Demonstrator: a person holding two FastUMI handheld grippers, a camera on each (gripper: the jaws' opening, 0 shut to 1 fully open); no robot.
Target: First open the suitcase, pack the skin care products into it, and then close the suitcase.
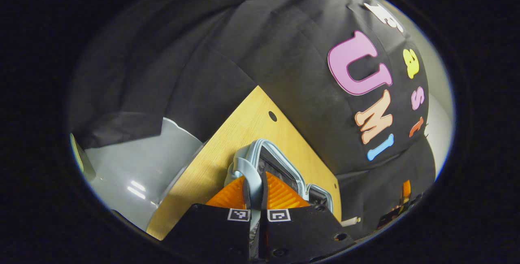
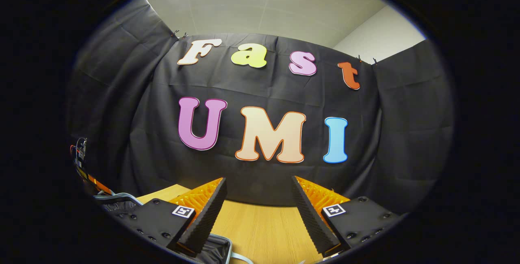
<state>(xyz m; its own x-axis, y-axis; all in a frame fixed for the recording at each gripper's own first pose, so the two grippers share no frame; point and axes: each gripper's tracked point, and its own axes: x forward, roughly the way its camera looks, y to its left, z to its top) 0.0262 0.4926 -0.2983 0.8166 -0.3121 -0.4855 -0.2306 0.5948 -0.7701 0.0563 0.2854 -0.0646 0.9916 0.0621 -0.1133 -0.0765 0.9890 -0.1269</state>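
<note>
Wood-grain tabletop runs diagonally through the middle of the left gripper view, and low at centre my left gripper is pressed tight on the pale blue handle of the suitcase, which sits just beyond my fingertips with its dark lining showing inside the rim. I judge the shell stiff and light, the handle smooth, so a grip at the handle's middle suits best. In the right gripper view, the suitcase edge lies at lower left, well apart from my right gripper, whose fingers stand spread and empty over the table.
</note>
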